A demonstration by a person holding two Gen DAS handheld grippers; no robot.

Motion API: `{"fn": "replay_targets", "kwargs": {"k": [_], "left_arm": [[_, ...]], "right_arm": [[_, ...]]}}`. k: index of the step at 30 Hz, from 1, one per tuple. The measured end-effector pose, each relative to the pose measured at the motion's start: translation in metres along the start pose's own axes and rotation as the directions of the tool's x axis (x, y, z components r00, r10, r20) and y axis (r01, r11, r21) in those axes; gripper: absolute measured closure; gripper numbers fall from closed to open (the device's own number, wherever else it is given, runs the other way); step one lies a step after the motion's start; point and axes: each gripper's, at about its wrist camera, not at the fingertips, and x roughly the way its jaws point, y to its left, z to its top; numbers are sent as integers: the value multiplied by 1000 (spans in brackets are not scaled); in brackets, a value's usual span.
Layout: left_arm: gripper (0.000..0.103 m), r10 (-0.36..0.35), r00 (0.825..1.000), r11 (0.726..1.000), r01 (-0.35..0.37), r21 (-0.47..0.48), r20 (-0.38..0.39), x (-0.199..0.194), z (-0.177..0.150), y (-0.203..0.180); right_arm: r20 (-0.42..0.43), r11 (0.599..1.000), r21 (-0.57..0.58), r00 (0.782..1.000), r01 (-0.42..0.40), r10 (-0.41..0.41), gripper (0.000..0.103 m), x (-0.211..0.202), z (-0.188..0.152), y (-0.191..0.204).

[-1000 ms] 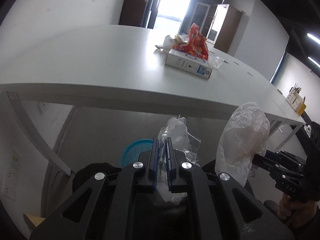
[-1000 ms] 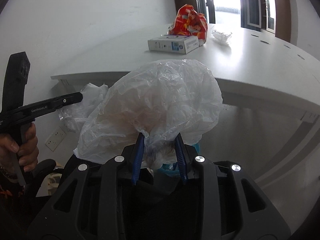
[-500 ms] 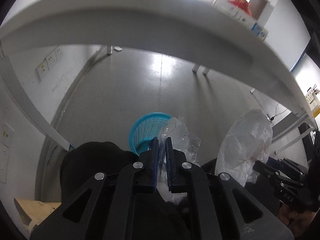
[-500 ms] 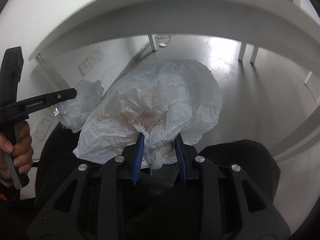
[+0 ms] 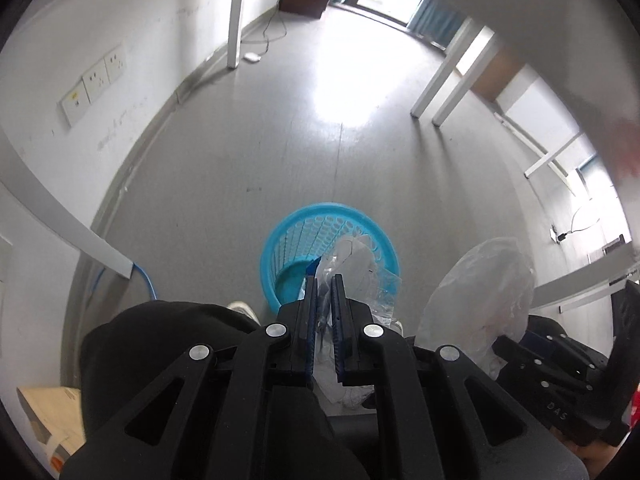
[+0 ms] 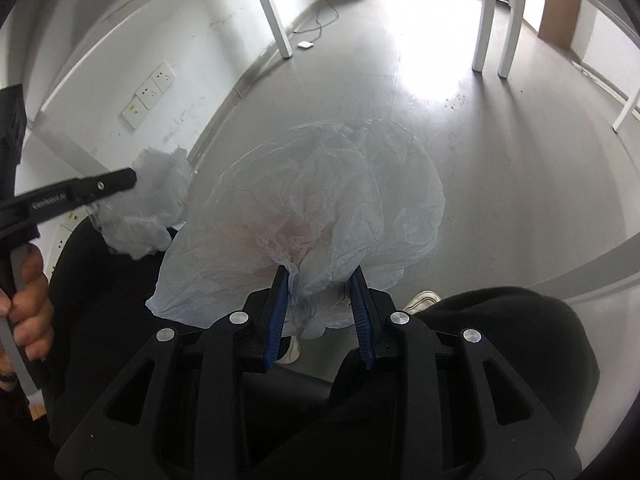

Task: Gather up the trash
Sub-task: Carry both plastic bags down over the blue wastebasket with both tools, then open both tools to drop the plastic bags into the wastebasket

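Observation:
My left gripper [image 5: 325, 280] is shut on a crumpled clear plastic wrapper [image 5: 352, 268] and holds it just above the near rim of a round blue mesh waste basket [image 5: 296, 240] on the grey floor. My right gripper [image 6: 320, 276] is shut on a large crumpled translucent plastic bag [image 6: 312, 208], which hides the floor below it. The bag also shows in the left wrist view [image 5: 480, 292], right of the basket. The left gripper and its wrapper [image 6: 144, 208] show at the left of the right wrist view.
White table legs [image 5: 440, 76] and a table edge stand above and behind. A wall with sockets [image 5: 92, 80] runs along the left. The person's black-clad knees [image 5: 160, 336] and a white shoe [image 6: 420, 300] are below the grippers. A blue cable [image 5: 146, 280] lies by the wall.
Both grippers have dropped from table height to below the table and tilted down toward the floor. The blue basket has come nearer under the left gripper. Both still hold their plastic.

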Motion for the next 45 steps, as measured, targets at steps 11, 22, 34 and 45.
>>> {"fn": "replay_targets", "kwargs": {"k": [11,22,34,45], "left_arm": [[97,54,995,998,-55,-8,-80,58,19,0],[97,84,986,996,-85,0,-142,117,45,-10],[96,116,968,992,-125,-28,-223,167,68,-5],[78,78,965,990,-106,-99,-251,195,86,1]], "right_arm": [[-108,1000,3,994,18,-18,74,63,23,-1],[-219,998,30,975,48,-40,74,132,42,-6],[-372,997,67,928,41,-14,74,220,59,-16],[-414,994,102,910,43,3,63,262,66,-22]]}}
